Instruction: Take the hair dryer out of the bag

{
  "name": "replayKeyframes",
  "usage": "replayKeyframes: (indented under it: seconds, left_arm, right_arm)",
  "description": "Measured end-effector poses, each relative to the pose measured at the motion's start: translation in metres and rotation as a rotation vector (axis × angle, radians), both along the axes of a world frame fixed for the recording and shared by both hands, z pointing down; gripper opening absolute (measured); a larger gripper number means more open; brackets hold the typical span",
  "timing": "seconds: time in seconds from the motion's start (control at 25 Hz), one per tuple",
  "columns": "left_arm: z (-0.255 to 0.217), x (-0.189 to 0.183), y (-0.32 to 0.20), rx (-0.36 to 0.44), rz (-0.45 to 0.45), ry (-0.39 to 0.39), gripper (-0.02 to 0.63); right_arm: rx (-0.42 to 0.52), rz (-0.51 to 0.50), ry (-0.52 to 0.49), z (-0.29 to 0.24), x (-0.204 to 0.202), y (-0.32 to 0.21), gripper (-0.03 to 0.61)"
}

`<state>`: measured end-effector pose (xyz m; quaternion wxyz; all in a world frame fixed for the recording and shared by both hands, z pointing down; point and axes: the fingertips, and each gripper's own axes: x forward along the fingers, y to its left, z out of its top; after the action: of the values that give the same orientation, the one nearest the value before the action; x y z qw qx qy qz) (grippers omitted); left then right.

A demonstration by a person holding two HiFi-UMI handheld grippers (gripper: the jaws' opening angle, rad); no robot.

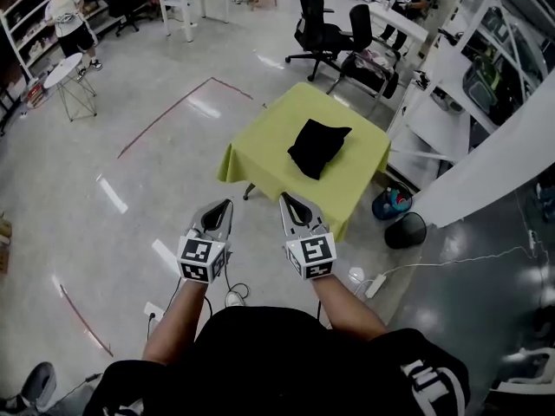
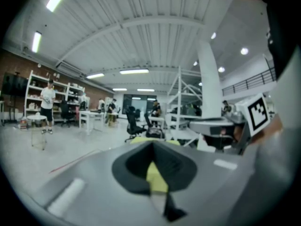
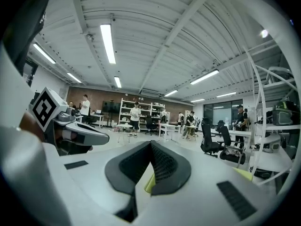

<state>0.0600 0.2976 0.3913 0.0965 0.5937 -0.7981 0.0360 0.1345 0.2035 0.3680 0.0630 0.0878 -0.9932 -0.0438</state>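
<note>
While the bag (image 1: 318,146) sits untouched on the surface (image 1: 260,141), left claw (image 1: 225,206) and right claw (image 1: 288,199) are clenched empty, well short of it; removal not begun

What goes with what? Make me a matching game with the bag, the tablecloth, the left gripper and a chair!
Things:
1 bag
2 tablecloth
3 left gripper
4 office chair

Matches:
A yellow-green
B shut, holding nothing
C standing on the floor
D black, lying on the tablecloth

Pairs: 1-D, 2-A, 3-B, 4-C
</note>
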Motion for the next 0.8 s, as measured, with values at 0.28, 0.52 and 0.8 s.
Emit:
replayKeyframes:
  seconds: [0.28, 0.52, 0.8]
  left_arm:
    - [0.01, -0.023, 0.003, -0.01, 0.033, -0.009, 0.006]
    - [0.012, -0.048, 0.008, 0.011, 0.066, -0.022, 0.006]
    - [0.026, -0.053, 0.006, 0.0, 0.103, 0.002, 0.006]
  right_arm:
    - [-0.02, 0.066, -0.018, 0.004, -0.021, -0.002, 0.006]
    - [-0.01, 0.099, -0.007, 0.01, -0.042, 0.01, 0.006]
    - [-0.025, 0.166, 0.023, 0.025, -0.045, 0.01, 0.006]
